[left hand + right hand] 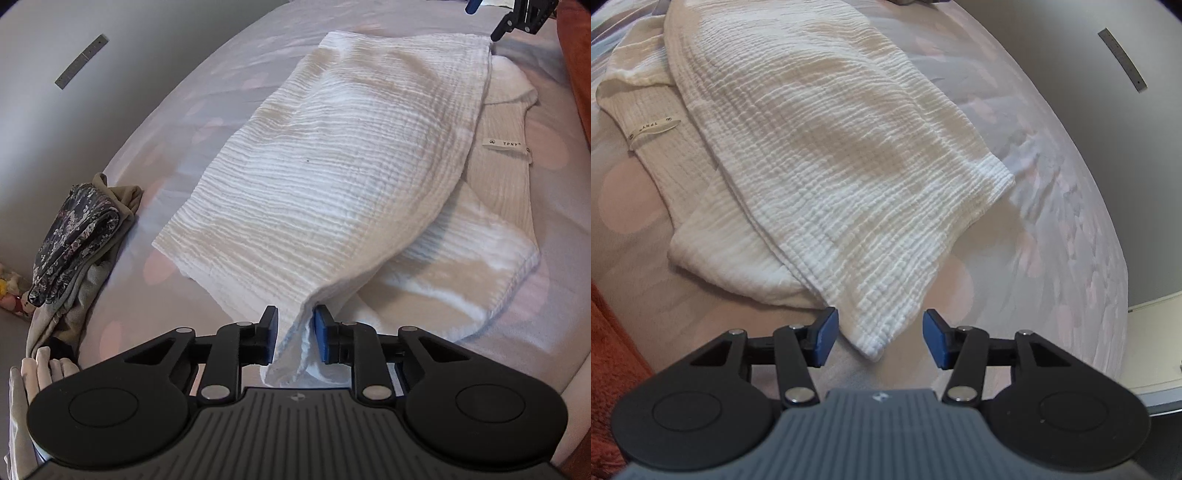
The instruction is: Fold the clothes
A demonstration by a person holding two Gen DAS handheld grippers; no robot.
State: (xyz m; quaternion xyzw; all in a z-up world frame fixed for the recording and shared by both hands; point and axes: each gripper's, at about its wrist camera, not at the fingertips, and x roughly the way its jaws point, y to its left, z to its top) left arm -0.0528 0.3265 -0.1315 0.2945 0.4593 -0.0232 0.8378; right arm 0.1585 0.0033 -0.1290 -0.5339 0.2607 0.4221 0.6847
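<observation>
My left gripper (295, 334) fingers pinch white crinkled garment (325, 155) corner, holding fold over on bed (517, 350). My right gripper (881, 338) fingers spread, other corner lying loose between, apparently released.

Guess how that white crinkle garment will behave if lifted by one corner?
Probably floppy: the white garment drapes and sags between the left gripper pads. Likely light, as it's thin gauze. The crinkled texture should resist slipping, though the corner by the right gripper lies loose.
</observation>
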